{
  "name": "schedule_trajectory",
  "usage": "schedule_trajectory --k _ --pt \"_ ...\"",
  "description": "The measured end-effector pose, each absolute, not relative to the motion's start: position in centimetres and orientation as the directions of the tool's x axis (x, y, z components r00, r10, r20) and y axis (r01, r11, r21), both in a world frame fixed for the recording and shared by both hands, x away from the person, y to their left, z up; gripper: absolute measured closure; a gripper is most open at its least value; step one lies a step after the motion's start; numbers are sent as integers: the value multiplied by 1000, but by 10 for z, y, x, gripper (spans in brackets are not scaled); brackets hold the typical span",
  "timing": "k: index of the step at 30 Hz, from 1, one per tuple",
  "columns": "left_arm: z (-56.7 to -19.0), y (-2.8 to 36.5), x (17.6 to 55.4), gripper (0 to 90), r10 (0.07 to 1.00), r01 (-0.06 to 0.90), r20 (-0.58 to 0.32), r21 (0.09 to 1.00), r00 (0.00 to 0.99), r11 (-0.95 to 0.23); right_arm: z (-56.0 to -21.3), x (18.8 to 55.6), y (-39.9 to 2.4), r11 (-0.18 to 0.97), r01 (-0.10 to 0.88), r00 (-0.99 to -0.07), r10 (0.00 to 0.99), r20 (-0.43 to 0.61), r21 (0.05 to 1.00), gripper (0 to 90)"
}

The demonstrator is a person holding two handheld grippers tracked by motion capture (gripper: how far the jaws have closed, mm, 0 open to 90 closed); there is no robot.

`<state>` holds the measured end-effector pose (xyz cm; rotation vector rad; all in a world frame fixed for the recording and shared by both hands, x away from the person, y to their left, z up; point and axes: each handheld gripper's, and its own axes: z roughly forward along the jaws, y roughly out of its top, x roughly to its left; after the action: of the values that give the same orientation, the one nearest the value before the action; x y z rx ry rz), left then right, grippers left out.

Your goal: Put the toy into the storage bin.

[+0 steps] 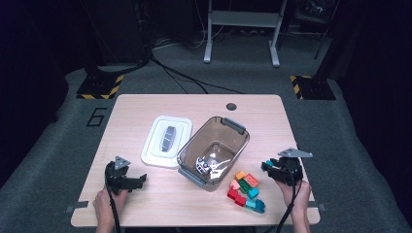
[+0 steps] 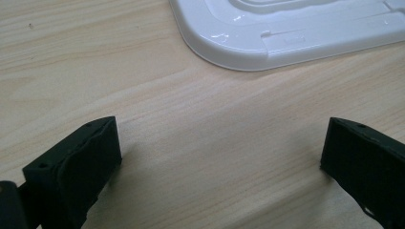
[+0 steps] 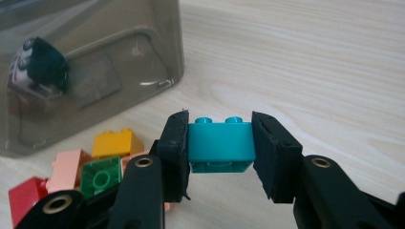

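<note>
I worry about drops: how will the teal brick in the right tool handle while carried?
The teal brick looks like rigid, light plastic, so it likely won't deform. The right tool clamps its flat sides squarely, so it probably won't twist. Its glossy faces might slip if the grip loosens.

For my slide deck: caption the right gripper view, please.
Right gripper clamps a teal brick above the table, beside a clear bin.

On the desk (image 1: 145, 104) the lid (image 1: 166, 141) lies just left of the bin (image 1: 228, 130), with the bricks (image 1: 246, 191) heaped before the bin's right corner.
</note>
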<state>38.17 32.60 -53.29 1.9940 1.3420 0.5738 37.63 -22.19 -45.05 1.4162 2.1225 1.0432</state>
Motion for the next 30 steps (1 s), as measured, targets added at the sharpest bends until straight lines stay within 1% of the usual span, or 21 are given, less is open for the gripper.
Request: schedule_trajectory --k 4,13,18,30 --pt "-533 326 382 0 926 637 -3 726 378 -257 -443 390 -219 231 620 -420 905 69 750 587" --pt "-533 326 382 0 926 637 -3 727 378 -258 -423 413 -219 203 628 -386 919 75 752 588" --pt "-533 326 382 0 926 637 -3 726 378 -258 -413 417 -219 193 620 -386 919 82 760 588" --pt "-533 326 382 0 926 637 -3 727 377 -257 -373 423 -202 224 560 -415 909 36 797 588"
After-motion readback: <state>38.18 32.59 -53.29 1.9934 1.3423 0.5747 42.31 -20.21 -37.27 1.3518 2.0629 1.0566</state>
